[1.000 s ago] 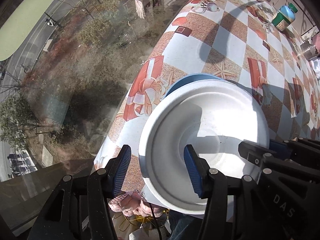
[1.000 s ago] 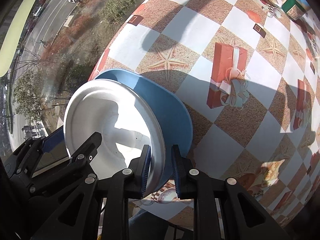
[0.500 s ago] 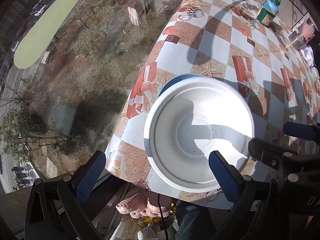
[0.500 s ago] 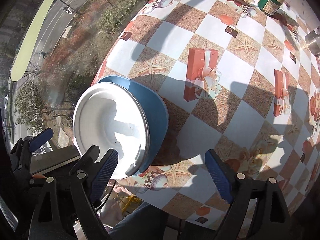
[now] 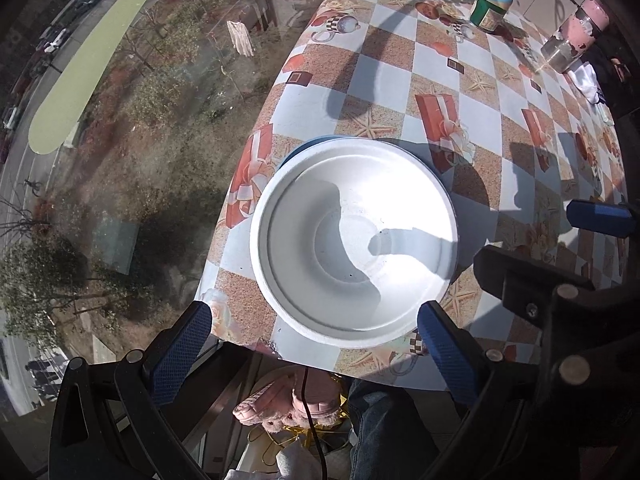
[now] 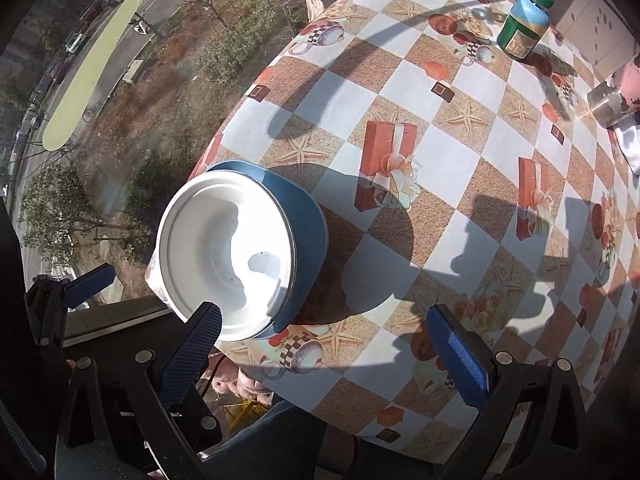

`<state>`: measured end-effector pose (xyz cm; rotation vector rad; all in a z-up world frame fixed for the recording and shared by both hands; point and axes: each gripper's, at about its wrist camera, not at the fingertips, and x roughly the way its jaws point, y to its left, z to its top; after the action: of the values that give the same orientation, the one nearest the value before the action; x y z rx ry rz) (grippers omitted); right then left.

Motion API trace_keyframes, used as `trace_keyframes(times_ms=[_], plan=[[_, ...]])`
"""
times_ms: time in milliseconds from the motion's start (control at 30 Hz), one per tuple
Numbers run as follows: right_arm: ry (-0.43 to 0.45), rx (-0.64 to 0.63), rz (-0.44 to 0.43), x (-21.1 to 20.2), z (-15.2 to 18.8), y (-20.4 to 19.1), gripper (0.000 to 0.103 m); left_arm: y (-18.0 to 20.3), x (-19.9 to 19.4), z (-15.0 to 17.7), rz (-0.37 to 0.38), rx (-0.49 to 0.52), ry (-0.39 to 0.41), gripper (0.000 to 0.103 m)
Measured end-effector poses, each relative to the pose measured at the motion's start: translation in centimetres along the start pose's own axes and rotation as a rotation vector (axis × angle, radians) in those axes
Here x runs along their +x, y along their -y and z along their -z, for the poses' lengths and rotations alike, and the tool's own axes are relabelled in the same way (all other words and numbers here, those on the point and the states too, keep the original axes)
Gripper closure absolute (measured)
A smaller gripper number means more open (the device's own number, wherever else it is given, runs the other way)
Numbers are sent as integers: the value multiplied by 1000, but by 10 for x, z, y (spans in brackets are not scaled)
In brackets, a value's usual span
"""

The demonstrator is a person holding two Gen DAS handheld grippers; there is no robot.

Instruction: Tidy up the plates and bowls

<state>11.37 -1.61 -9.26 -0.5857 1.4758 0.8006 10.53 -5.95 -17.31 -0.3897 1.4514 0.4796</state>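
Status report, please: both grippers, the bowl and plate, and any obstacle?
Left gripper open, empty. Right gripper open, empty. White bowl sits on blue plate near table corner. Nothing in the way; green bottle far off.

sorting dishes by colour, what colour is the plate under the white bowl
Blue plate beneath the white bowl; clearest in the right wrist view.

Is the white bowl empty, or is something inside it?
Empty. The white bowl stands upright in the blue bowl; its whole inside shows, bare but for shadows and tiny dark specks.

Home: patterned tablecloth (image 6: 400, 92), high window (image 5: 132, 128)
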Motion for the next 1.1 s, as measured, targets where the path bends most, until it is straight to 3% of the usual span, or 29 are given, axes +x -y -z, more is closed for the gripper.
trace_keyframes(times_ms=[1100], plan=[[-25, -13, 1, -9, 1, -1, 0, 23, -19, -7, -88, 125, -3, 0]])
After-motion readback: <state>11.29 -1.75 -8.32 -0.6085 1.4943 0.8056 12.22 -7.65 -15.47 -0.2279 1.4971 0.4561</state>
